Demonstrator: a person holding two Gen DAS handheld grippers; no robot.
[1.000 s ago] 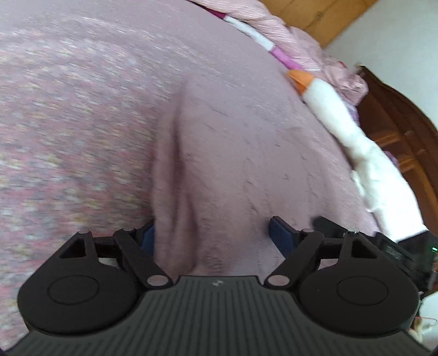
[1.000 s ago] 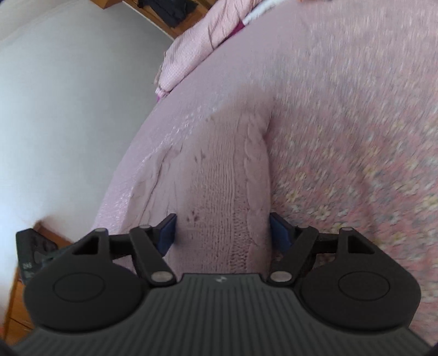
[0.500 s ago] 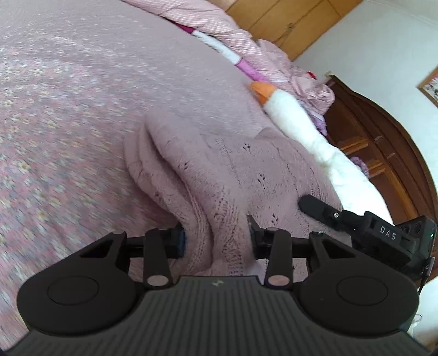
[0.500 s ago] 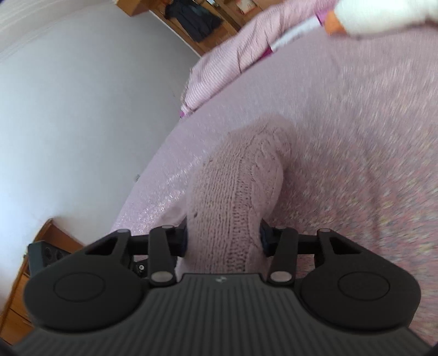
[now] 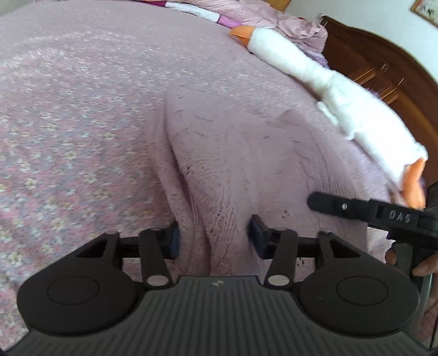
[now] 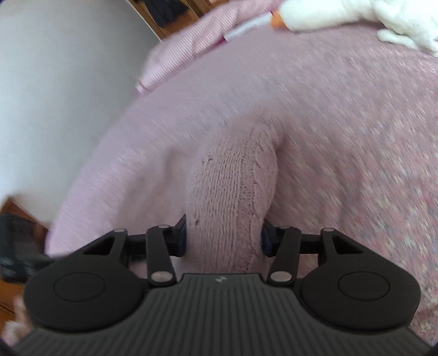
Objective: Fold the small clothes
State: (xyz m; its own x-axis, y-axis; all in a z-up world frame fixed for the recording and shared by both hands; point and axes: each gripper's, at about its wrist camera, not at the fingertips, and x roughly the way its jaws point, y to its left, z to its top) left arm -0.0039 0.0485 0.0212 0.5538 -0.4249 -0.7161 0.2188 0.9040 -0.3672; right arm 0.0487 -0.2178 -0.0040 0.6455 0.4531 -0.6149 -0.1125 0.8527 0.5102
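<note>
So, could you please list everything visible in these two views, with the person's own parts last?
Knit garment: one, pale pink, on the bed, pinched by both grippers.
Bedspread: one, pink patterned, under the garment.
Plush goose: one, white with orange beak, along the bed's far side.
Bedding: one pile, pink striped, by the headboard.
Headboard: one, dark wood, beyond the goose.
Wall: white, beside the bed.
Left gripper: black, shut on the garment.
Right gripper: black, shut on the garment.

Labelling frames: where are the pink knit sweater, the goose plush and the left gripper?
pink knit sweater [image 5: 246, 164]: left wrist view, its spread body.
goose plush [image 5: 356, 115]: left wrist view, white body.
left gripper [image 5: 215, 237]: left wrist view, between fingertips.
</note>
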